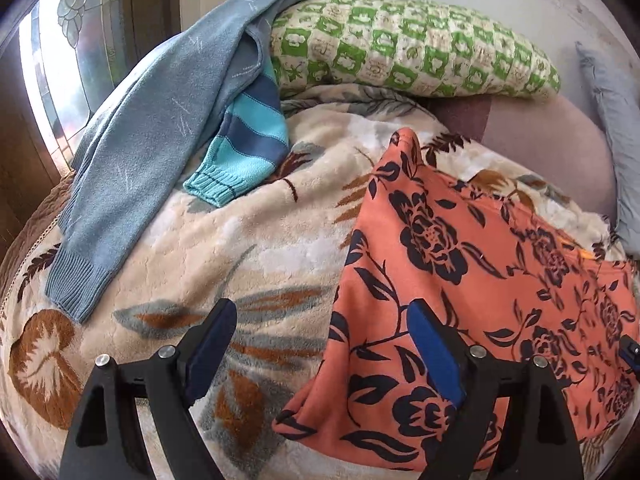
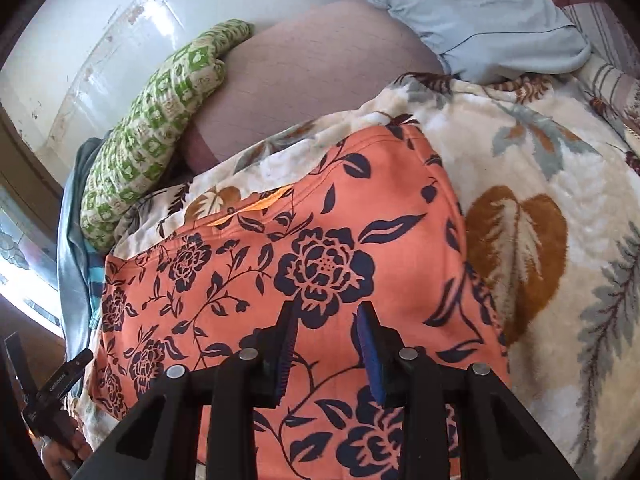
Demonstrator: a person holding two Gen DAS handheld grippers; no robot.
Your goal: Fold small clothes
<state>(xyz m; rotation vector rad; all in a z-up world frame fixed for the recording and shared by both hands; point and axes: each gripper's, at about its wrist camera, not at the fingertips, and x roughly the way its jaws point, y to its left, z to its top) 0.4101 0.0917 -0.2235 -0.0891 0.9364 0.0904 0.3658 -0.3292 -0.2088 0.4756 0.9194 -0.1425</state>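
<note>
An orange garment with dark blue flowers [image 1: 460, 264] lies flat on a cream floral blanket [image 1: 248, 248]; it fills the middle of the right wrist view [image 2: 280, 264]. My left gripper [image 1: 320, 320] is open and empty, its jaws straddling the garment's left edge near the bottom corner. My right gripper [image 2: 326, 312] is open and empty, just above the garment's middle. A grey-blue sweater [image 1: 160, 136] and a blue striped knit [image 1: 248, 140] lie piled at the far left.
A green checked pillow [image 1: 408, 44] lies at the back against a pale wall, also in the right wrist view [image 2: 152, 128]. A light blue pillow [image 2: 480, 12] sits at the far right. A window [image 1: 60, 60] is to the left.
</note>
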